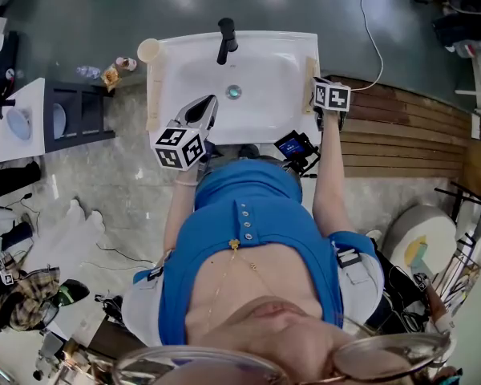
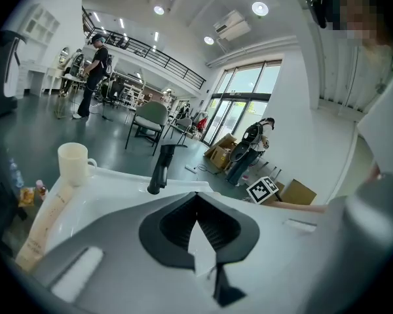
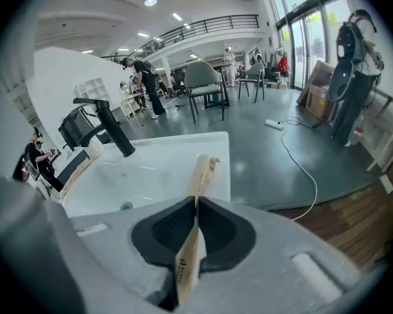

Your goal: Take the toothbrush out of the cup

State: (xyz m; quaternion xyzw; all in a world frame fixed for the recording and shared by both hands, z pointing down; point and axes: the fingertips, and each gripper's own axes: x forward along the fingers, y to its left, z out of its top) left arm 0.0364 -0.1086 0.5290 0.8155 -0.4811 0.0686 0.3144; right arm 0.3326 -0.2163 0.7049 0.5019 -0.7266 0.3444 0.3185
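While the left claw [image 2: 197, 205] sits clenched shut over the glossy white sink [image 1: 264, 95], the right claw [image 3: 196, 208] is clamped on the toothbrush [image 3: 200, 175], a flat tan paper-sleeved stick poking out past its dark ribbed pads above the sink's right rim, well away from the cream cup [image 1: 149, 50] at the back left corner. Left gripper view shows the cup's handle, which the head view doesn't, plus a second tan sleeve [image 2: 42, 224] lying along the left rim.
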